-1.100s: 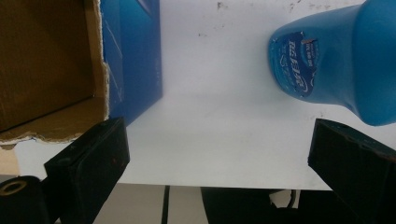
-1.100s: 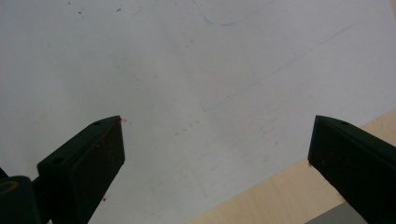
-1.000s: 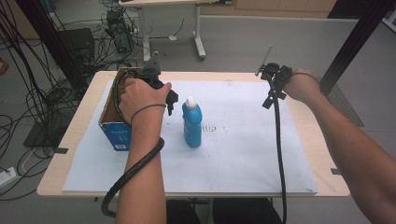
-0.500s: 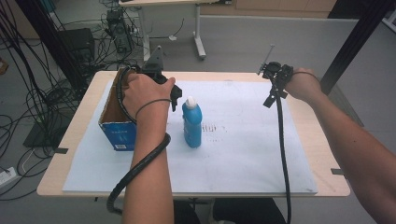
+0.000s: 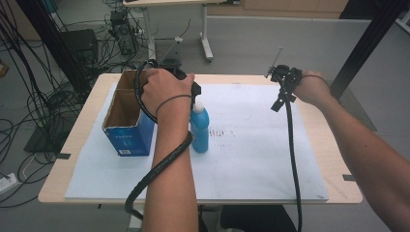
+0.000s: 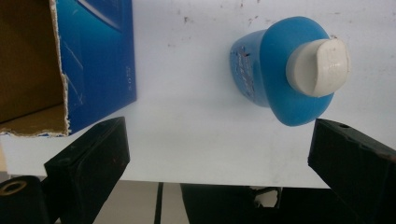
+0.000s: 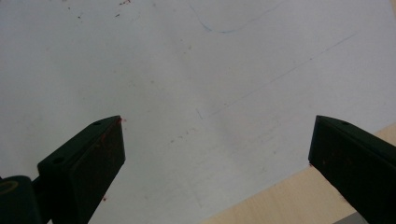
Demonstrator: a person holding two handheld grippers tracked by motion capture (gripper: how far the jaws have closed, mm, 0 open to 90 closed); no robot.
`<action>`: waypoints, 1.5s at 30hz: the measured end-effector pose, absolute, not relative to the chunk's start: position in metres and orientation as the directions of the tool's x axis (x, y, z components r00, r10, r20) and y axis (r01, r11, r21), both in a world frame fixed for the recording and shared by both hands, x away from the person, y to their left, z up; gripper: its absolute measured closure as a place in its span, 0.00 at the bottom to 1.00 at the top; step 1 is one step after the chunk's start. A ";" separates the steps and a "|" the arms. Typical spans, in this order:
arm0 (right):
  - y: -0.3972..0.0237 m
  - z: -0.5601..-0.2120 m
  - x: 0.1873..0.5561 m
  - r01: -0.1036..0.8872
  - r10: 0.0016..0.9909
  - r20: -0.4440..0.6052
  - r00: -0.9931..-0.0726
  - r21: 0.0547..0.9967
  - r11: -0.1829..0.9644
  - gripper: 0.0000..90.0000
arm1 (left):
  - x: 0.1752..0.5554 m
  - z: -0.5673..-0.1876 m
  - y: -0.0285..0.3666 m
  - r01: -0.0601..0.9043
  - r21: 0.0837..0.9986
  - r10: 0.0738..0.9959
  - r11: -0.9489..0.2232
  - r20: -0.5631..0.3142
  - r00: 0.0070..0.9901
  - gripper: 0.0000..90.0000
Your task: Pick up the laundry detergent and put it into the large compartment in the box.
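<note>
Left gripper [image 6: 219, 154] above blue bottle [image 5: 199, 128], jaws spread wide, grasping nothing. Bottle upright on white sheet [image 5: 251, 154], just beside open blue box [image 5: 126, 130]. Labels too blurred to read. Right gripper [image 7: 217, 154] spread, empty.

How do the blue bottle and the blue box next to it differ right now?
The blue bottle is rounded and closed with a white cap; the blue box is square-edged with its top open, showing brown cardboard inside. The bottle is slim, the box wider. In the left gripper view the bottle sits nearer the right jaw, the box beyond the left one. Both stand upright on the white sheet, apart.
</note>
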State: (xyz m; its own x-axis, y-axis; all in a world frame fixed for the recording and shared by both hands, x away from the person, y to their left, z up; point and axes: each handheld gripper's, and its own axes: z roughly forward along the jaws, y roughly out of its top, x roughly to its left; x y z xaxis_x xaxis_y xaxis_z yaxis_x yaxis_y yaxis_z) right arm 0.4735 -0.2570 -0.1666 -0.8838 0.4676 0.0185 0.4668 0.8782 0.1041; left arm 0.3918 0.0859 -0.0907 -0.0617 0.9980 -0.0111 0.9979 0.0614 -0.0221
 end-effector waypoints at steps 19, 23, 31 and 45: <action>-0.265 -0.174 0.476 0.467 0.465 0.042 -0.884 0.119 0.876 0.04 | 0.403 -0.084 0.052 0.996 -0.024 0.996 0.090 -0.019 -0.090 0.07; -0.267 -0.177 0.476 0.470 0.468 0.048 -0.883 0.124 0.874 0.04 | 0.406 -0.085 0.049 0.994 -0.028 0.994 0.105 -0.030 -0.106 0.07; -0.278 -0.183 0.478 0.478 0.475 0.058 -0.878 0.131 0.868 0.04 | 0.413 -0.090 0.035 0.991 -0.020 0.991 0.133 -0.024 -0.133 0.07; -0.294 -0.194 0.475 0.480 0.474 0.079 -0.877 0.153 0.864 0.04 | 0.426 -0.104 0.016 0.985 -0.037 0.986 0.168 -0.005 -0.168 0.07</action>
